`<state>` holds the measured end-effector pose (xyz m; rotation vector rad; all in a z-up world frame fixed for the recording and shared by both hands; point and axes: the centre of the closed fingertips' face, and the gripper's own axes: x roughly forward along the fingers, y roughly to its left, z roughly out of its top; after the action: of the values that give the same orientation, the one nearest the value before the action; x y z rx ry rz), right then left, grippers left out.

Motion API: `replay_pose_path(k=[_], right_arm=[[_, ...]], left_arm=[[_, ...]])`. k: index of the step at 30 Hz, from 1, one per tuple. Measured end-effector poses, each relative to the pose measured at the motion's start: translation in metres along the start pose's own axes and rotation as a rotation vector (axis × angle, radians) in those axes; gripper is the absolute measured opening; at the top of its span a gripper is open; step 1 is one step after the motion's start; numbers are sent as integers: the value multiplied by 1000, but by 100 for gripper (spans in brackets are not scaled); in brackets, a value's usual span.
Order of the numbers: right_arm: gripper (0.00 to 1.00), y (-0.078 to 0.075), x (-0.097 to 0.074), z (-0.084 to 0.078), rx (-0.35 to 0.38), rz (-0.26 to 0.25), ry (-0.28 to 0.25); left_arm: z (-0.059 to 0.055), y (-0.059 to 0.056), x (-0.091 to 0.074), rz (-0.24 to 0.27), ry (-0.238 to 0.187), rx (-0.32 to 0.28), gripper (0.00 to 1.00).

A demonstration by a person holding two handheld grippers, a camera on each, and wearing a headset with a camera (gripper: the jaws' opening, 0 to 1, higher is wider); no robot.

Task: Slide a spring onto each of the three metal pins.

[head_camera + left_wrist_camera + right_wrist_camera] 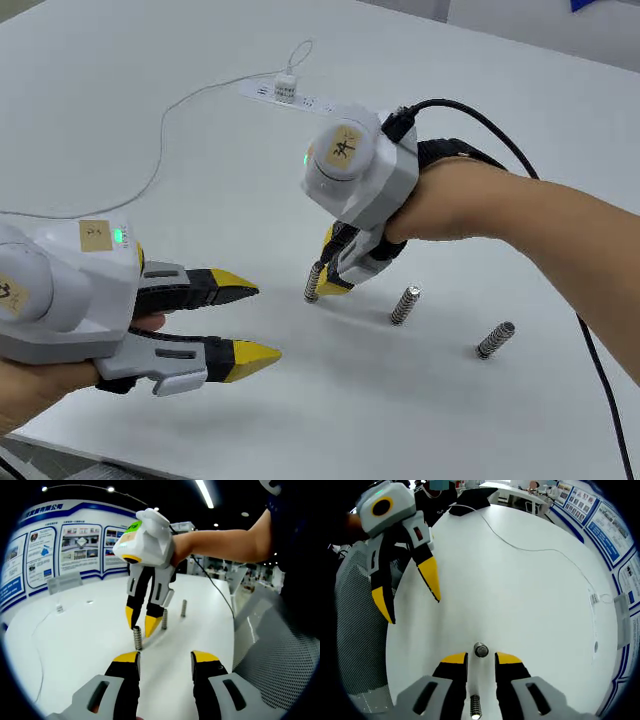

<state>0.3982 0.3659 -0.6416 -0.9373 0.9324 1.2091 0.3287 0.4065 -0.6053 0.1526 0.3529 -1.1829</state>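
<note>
Three spring-clad pins [403, 305] stand upright in a row, right gripper [330, 285] at one.

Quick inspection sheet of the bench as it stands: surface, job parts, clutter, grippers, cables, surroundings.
Surface: plain white table.
Job's things: three standing pins, each wearing a spring: left pin, middle pin, right pin.
Clutter: nothing seen.
Grippers: left gripper open, holding nothing; right gripper at the left pin, jaws slightly apart.
Cables: white lead to power strip; black cable from right gripper.
Surroundings: wall posters; grey mesh, likely a chair.
</note>
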Motion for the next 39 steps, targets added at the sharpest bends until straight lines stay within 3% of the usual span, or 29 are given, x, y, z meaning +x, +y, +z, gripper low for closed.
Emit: replay_pose_path(k=[17, 39], right_arm=[[32, -1, -46, -19, 157, -127, -171], [46, 0, -97, -86, 385, -325, -366]], left_arm=[[13, -4, 3, -10, -1, 22, 46], [20, -7, 9, -15, 2, 27, 50]])
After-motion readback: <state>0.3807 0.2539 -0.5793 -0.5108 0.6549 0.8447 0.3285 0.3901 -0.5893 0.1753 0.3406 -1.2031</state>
